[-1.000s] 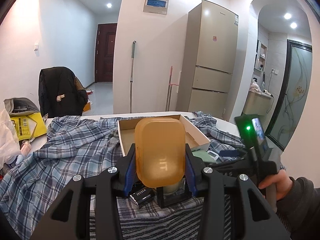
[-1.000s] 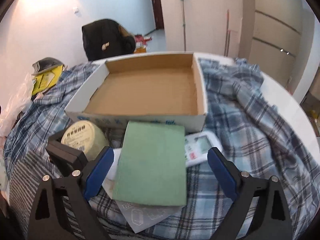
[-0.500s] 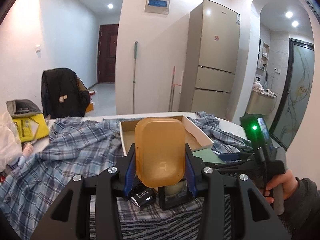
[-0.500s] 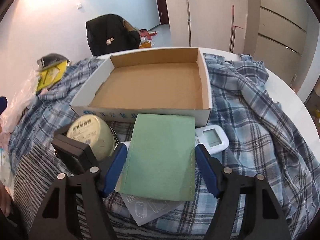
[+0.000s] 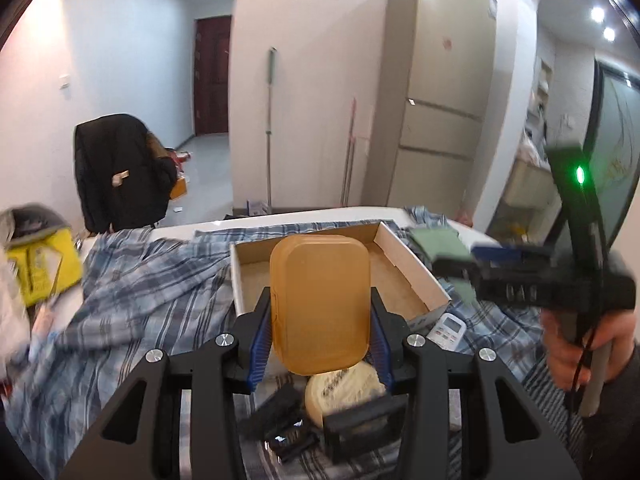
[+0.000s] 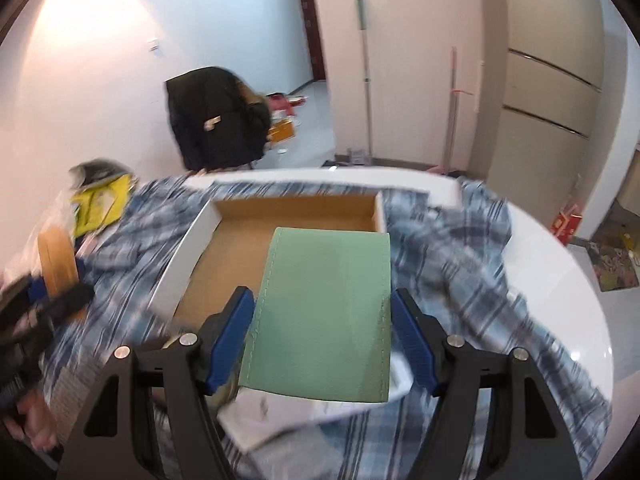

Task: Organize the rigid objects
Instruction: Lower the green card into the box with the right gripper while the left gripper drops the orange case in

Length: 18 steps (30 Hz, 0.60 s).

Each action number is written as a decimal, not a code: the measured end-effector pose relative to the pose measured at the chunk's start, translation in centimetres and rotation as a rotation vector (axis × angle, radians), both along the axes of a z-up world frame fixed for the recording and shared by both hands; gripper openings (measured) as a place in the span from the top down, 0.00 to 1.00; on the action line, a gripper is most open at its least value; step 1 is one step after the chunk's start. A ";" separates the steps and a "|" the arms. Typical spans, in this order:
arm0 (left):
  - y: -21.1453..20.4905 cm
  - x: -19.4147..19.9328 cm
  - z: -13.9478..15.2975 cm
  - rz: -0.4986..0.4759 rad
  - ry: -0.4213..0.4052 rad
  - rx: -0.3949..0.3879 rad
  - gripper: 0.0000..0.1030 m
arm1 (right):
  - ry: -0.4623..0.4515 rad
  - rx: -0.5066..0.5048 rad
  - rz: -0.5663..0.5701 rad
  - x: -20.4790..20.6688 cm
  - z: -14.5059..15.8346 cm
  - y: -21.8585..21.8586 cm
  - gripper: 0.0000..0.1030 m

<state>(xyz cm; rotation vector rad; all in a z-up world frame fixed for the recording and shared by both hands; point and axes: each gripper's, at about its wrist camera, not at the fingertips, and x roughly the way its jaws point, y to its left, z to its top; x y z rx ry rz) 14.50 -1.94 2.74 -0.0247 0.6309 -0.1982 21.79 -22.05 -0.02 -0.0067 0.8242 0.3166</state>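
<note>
Squarely between tool [image 6: 322, 340] fingers: green pad [image 6: 324, 316]

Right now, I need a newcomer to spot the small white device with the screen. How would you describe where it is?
Start at the open cardboard box in the middle of the plaid cloth. Just outside its near right corner lies the white device, flat on the cloth. It alone has a grey display window; its neighbours are a round cream tape roll and black items.
</note>
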 end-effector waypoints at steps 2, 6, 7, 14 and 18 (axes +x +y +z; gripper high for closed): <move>0.0 1.8 -0.4 0.019 0.021 0.001 0.56 | 0.008 0.023 -0.012 1.8 0.6 0.1 0.32; 1.4 6.4 -1.4 0.043 0.113 -0.113 0.56 | 0.009 0.049 -0.027 4.5 1.1 0.5 0.32; 1.6 7.1 -1.6 0.048 0.121 -0.123 0.56 | 0.017 0.063 -0.028 5.0 0.9 0.6 0.32; 1.2 9.5 -6.6 0.014 0.186 -0.061 0.56 | 0.085 0.065 0.018 6.4 -3.4 2.0 0.32; 0.6 10.2 -8.7 0.013 0.224 -0.012 0.56 | 0.118 0.041 0.029 6.9 -5.8 2.4 0.32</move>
